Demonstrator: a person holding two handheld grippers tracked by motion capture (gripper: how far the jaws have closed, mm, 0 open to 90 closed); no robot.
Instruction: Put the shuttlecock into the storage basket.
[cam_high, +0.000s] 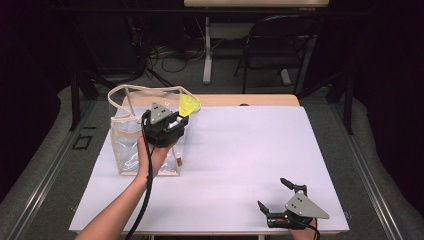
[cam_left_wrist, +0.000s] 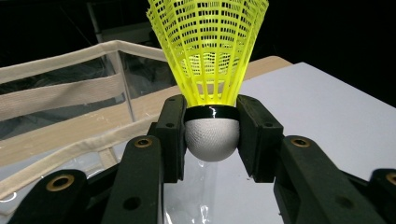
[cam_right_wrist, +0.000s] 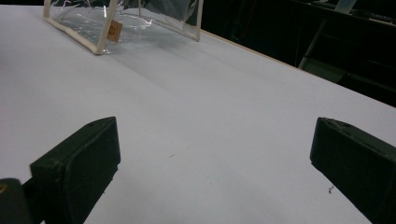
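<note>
Left gripper (cam_high: 176, 120) has its fingers clamped on the yellow shuttlecock (cam_left_wrist: 209, 70) at its cork, above the clear tote bag (cam_high: 125, 145), seemingly near the rim. Released off-centre, it could catch the strap (cam_left_wrist: 56, 95) and fall onto the counter (cam_high: 240, 150). Right gripper (cam_high: 276, 196) rests, fingers wide.

Two black jaws of the right gripper (cam_right_wrist: 212, 172) rise from the bottom corners, standing wide apart with nothing between them above a white surface (cam_right_wrist: 210, 107), while a clear bag with cream edging (cam_right_wrist: 100, 28) stands well off at the top left, before a dark background.
</note>
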